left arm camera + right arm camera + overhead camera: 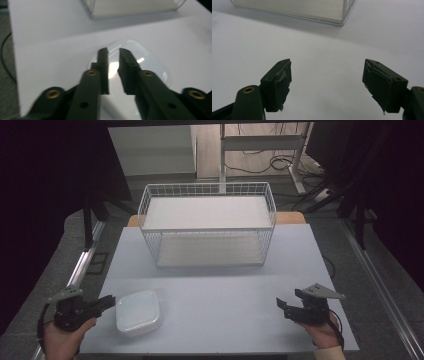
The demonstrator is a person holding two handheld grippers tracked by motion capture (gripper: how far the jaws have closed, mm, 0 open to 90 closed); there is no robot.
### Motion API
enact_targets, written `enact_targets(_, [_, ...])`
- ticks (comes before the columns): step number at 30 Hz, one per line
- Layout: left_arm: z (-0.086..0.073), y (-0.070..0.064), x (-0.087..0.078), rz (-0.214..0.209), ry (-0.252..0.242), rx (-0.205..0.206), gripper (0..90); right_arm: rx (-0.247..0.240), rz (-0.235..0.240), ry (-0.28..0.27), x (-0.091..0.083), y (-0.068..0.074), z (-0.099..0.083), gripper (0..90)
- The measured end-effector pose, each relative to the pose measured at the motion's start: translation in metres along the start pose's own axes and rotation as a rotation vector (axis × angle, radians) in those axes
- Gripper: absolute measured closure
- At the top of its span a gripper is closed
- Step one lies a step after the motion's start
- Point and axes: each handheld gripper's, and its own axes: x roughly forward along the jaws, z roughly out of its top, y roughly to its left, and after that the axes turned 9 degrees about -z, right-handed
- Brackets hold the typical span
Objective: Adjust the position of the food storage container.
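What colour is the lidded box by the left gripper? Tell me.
White and slightly see-through; the box shows best in the high view, just right of the left gripper.

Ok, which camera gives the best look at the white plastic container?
The high view: the whole white plastic container shows beside the left gripper. In the left gripper view its jaws cover part of it. The right gripper view faces the wire basket.

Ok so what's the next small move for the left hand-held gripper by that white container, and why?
Probably ease the left hand-held gripper forward and close on the near rim of the white container. Its jaws stand only narrowly apart, right at the container's edge, seemingly not yet clamped. The wire basket beyond stands empty.
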Motion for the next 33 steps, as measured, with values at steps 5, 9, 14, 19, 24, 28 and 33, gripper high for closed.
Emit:
enact_targets(5, [-0.008, 0.006, -0.007, 0.047, 0.026, -0.023, 89.8, 0.003, -0.009, 0.001, 0.0, -0.001, 0.0, 23.0])
enact_targets(9, [-0.009, 0.006, -0.001, 0.065, 0.067, -0.029, 89.8, -0.001, -0.016, -0.003, -0.001, 0.0, 0.0, 22.9])
enact_targets(14, [-0.012, 0.007, 0.013, 0.064, 0.133, -0.036, 89.8, -0.005, -0.019, -0.012, -0.001, 0.0, 0.001, 22.9])
enact_targets(19, [-0.015, 0.007, 0.023, 0.067, 0.163, -0.036, 89.8, -0.002, -0.026, -0.021, -0.003, -0.001, 0.001, 22.9])
enact_targets(24, [-0.016, 0.012, 0.023, 0.06, 0.168, -0.051, 89.8, -0.001, -0.033, -0.02, -0.003, -0.002, 0.001, 22.9])
enact_targets(28, [-0.018, 0.016, 0.023, 0.073, 0.178, -0.064, 89.8, 0.002, -0.042, -0.021, -0.003, -0.004, 0.001, 22.8])
enact_targets(33, [-0.019, 0.018, 0.029, 0.074, 0.204, -0.067, 89.8, -0.004, -0.052, -0.017, -0.003, -0.005, 0.0, 22.7])
